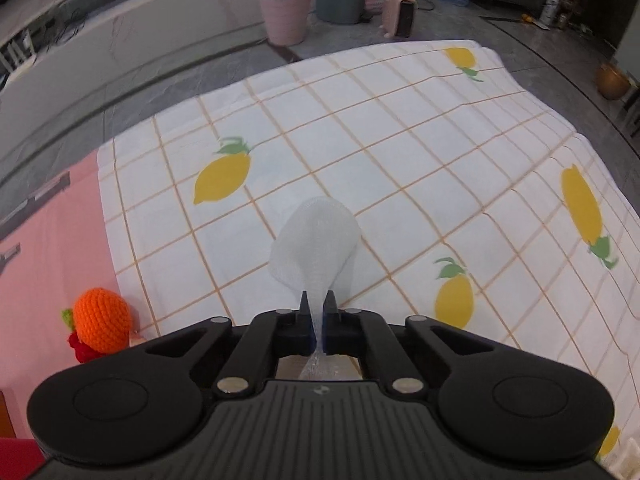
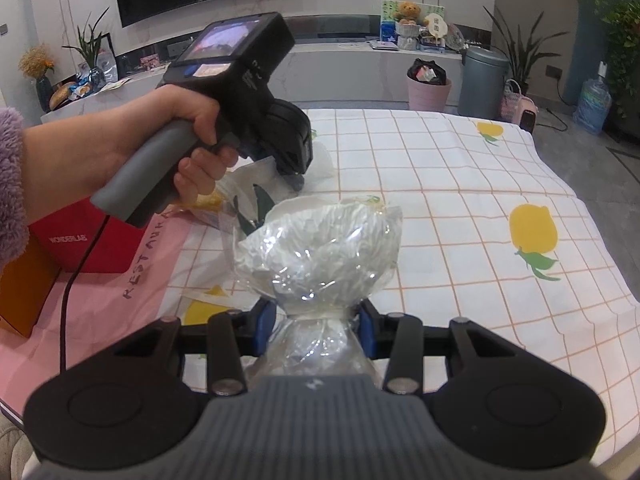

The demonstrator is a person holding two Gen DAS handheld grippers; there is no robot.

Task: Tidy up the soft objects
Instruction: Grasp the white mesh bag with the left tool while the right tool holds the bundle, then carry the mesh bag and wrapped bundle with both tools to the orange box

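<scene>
In the left wrist view my left gripper (image 1: 318,300) is shut on the narrow end of a white foam net sleeve (image 1: 316,240). The sleeve fans out ahead of the fingers over the lemon-print tablecloth (image 1: 400,152). From the right wrist view, a hand holds the left gripper (image 2: 298,178) pointing down at the cloth, with the white sleeve (image 2: 322,160) at its tip. My right gripper (image 2: 318,312) is shut on the taped neck of a clear plastic bag (image 2: 320,248) with crumpled white material inside. The bag's top bulges above the fingers.
A crocheted orange toy (image 1: 102,324) sits on the pink cloth (image 1: 52,248) at the left. A red box (image 2: 96,244) and an orange box (image 2: 20,292) stand at the table's left edge. A clear packet with yellow and green contents (image 2: 236,204) lies under the hand. Bins (image 2: 428,88) stand on the floor beyond.
</scene>
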